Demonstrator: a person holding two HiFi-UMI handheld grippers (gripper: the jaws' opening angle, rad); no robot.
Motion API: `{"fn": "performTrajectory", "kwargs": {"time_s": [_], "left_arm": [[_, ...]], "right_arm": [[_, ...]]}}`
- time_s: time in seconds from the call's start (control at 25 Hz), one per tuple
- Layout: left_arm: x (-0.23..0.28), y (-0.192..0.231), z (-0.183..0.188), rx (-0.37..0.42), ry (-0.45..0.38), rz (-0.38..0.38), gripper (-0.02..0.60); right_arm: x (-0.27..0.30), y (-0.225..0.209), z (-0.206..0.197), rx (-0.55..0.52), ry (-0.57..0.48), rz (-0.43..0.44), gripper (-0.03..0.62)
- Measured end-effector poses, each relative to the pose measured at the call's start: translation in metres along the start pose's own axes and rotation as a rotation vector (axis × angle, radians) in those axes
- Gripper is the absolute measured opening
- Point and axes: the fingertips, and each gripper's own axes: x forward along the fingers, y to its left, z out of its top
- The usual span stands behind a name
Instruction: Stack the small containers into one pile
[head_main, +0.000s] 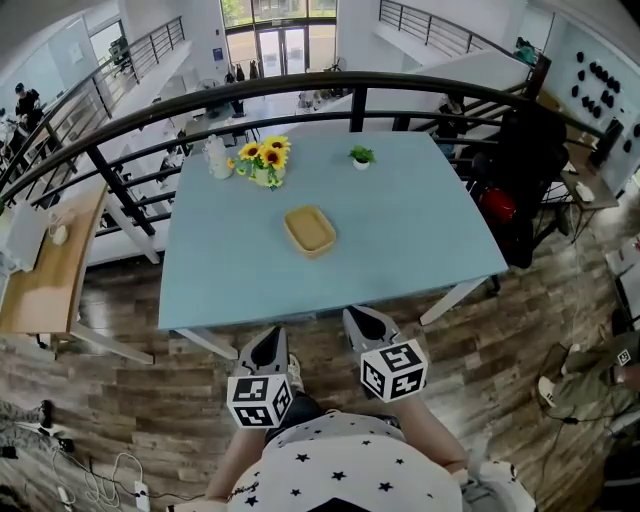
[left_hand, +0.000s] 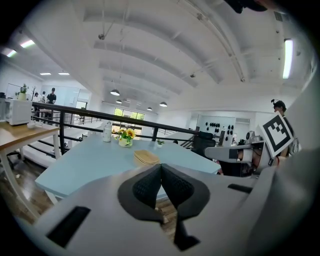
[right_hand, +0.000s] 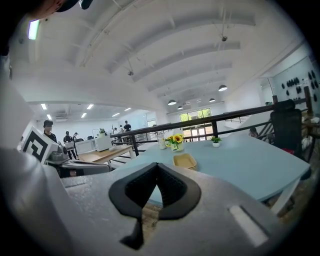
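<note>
A pale blue table (head_main: 420, 220) carries a tan pile of small containers (head_main: 309, 229) ahead of the grey, black-padded left gripper (head_main: 271, 338) and right gripper (head_main: 357, 320), whose cubes (head_main: 394, 369) bear black-and-white square markers. Beyond the pile are yellow sunflowers (head_main: 262, 155) and a green plant (head_main: 361, 153) in a white pot (head_main: 361, 164). Behind the grippers, a white shirt (head_main: 350, 470) with black stars shows over a brown wood-plank floor (head_main: 130, 400).

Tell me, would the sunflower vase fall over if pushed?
Probably, if pushed high up: the sunflower vase carries big blooms above a small base, so it looks top-heavy. A low push might just slide it on the smooth blue table. It could bump the white bottle beside it.
</note>
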Motion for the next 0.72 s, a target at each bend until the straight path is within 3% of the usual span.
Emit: {"fn": "performTrajectory", "kwargs": {"time_s": [0.72], "left_arm": [[0.0032,-0.0061,-0.0015,0.001,0.003,-0.007,0.003]], "right_arm": [[0.001,0.0001,-0.0023,0.002,-0.005,0.03,0.006]]}}
